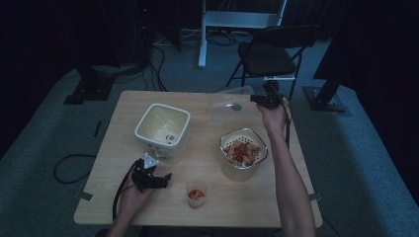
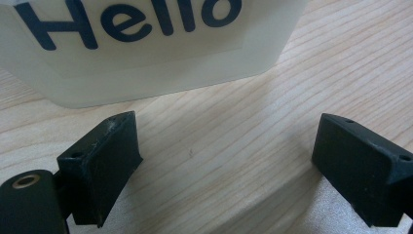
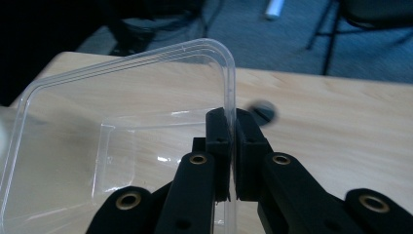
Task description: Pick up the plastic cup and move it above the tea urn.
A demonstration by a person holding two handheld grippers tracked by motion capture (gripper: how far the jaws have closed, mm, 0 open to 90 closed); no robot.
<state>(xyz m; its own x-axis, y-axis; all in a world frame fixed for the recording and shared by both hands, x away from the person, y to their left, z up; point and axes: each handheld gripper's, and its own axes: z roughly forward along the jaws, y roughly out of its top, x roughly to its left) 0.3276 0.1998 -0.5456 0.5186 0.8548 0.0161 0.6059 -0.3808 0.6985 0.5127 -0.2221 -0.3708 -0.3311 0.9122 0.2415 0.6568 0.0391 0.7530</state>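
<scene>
Right gripper (image 3: 233, 146) fingers clamp the clear lid's (image 3: 122, 141) rim; left gripper (image 2: 234, 165) released. Next, likely: seat lid on food tub (image 1: 243, 152)

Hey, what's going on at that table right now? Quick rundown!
Left gripper open, beside white tub. Right gripper shut on clear lid. Nothing in the way.
</scene>
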